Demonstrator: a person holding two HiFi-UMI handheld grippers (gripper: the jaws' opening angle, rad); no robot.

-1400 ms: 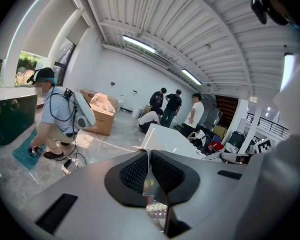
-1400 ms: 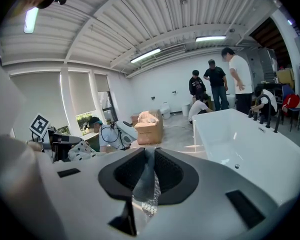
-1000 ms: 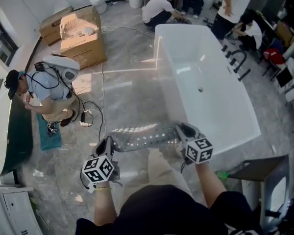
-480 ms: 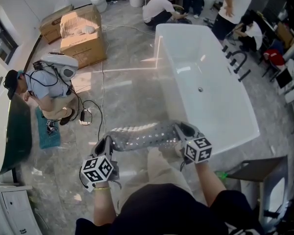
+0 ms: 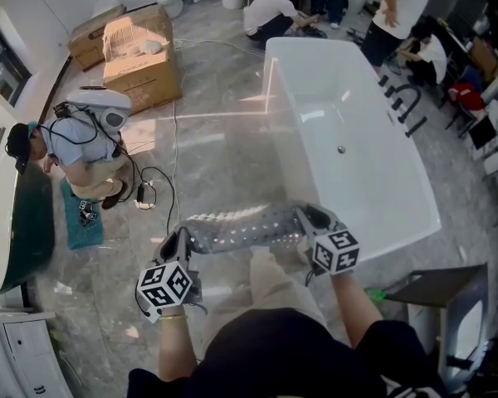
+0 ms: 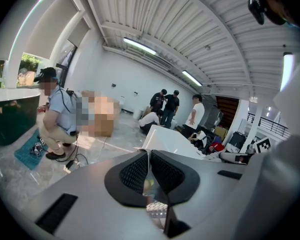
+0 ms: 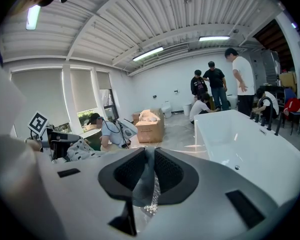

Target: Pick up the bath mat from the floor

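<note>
1. Your left gripper [image 5: 179, 245] is clamped on the left end of the bath mat [image 5: 232, 229]. The jaws are pinched nearly together, with the thin edge squeezed between the pads.
2. Your right gripper [image 5: 310, 219] has the right end. Its jaws are closed on a fold of the mat that hangs down between them.
3. So the mat is up off the floor [image 5: 207, 139], stretched between the two grippers right in front of your knees. The near end of the white bathtub [image 5: 357, 98] is just to its right.
4. It's a see-through greyish thing covered in little bumps.
5. Over on the left, a person [image 5: 83, 152] crouches by a teal cloth [image 5: 79, 226] on the floor, with a cardboard box [image 5: 141, 65] further off.
</note>
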